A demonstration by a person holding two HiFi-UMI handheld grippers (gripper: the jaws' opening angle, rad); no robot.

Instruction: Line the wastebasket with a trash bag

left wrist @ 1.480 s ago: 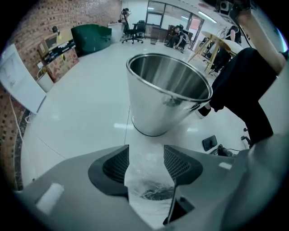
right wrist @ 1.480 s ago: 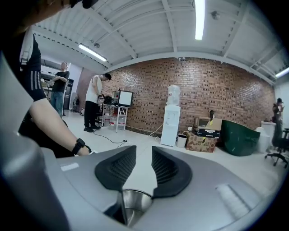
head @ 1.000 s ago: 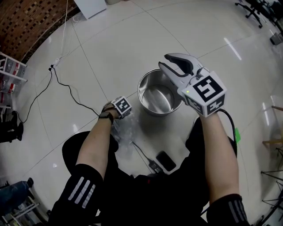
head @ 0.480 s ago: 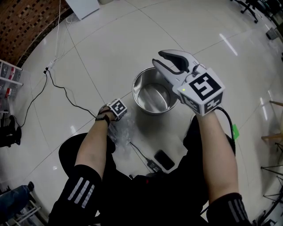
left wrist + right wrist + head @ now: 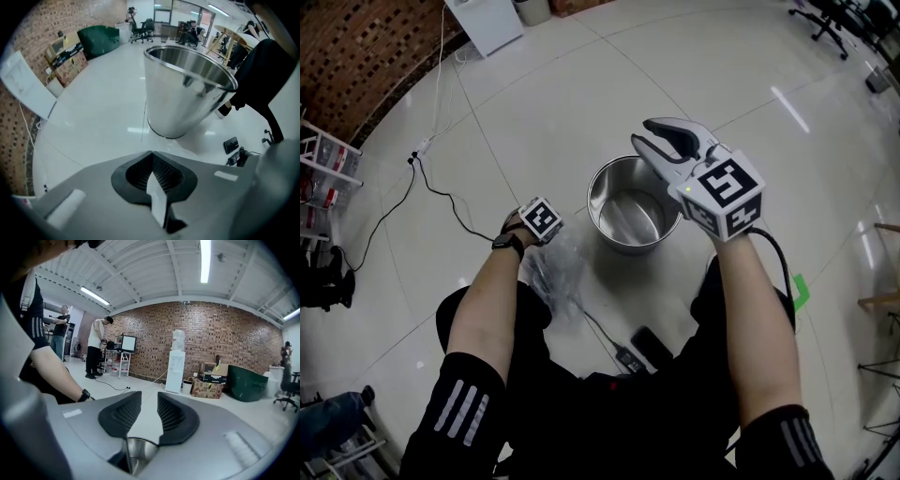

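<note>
Head view: my left gripper [image 5: 546, 236], left of centre, has just closed on the clear trash bag [image 5: 555, 279] bunched below it. The steel wastebasket [image 5: 614, 192] at centre is unlined. My right gripper [image 5: 649, 134] hovers above its rim, jaws partly apart, empty. Left gripper view: a strip of the bag is pinched between the pads, wastebasket upper right. Right gripper view: gap empty, wastebasket at lower centre. Bag grabbed; opening and lining are left.

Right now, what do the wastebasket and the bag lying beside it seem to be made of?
Wastebasket: metal, probably stainless steel, with a polished finish; its silver wall is shiny and shows reflections. Trash bag: thin clear plastic film, it seems; it looks see-through, crinkled and glinting.
</note>
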